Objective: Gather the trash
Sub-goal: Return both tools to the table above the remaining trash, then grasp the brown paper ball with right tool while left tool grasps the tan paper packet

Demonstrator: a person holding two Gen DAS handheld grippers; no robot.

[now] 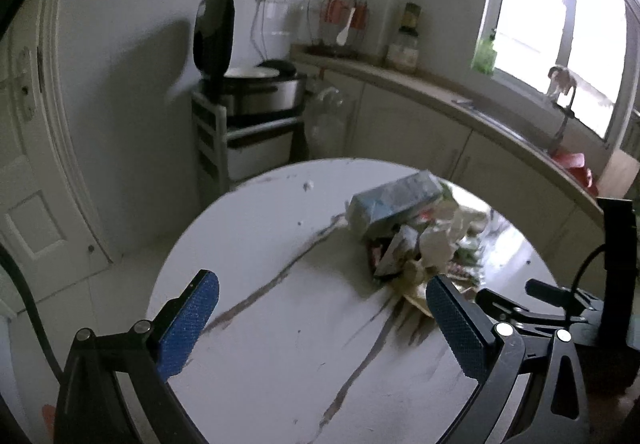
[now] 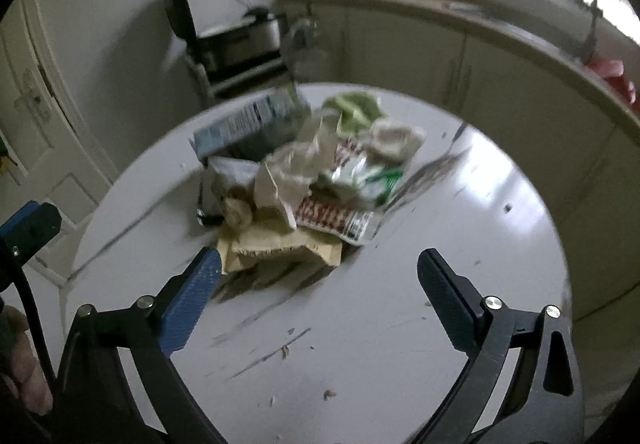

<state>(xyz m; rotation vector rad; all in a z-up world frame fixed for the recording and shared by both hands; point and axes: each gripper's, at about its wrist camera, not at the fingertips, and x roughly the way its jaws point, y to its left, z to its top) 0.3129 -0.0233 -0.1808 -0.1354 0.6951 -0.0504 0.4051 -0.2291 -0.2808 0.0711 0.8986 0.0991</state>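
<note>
A pile of trash lies on a round white marble table. It holds a blue carton, crumpled paper, a red and green wrapper, torn cardboard and a green rag. The pile also shows in the left wrist view, ahead and right. My left gripper is open and empty above the table, left of the pile. My right gripper is open and empty, just short of the cardboard. The right gripper's body shows in the left view.
Crumbs dot the table near me. A rack with an open rice cooker stands behind the table. A kitchen counter with jars, utensils and a sink runs along the back right under a window. A white door is at left.
</note>
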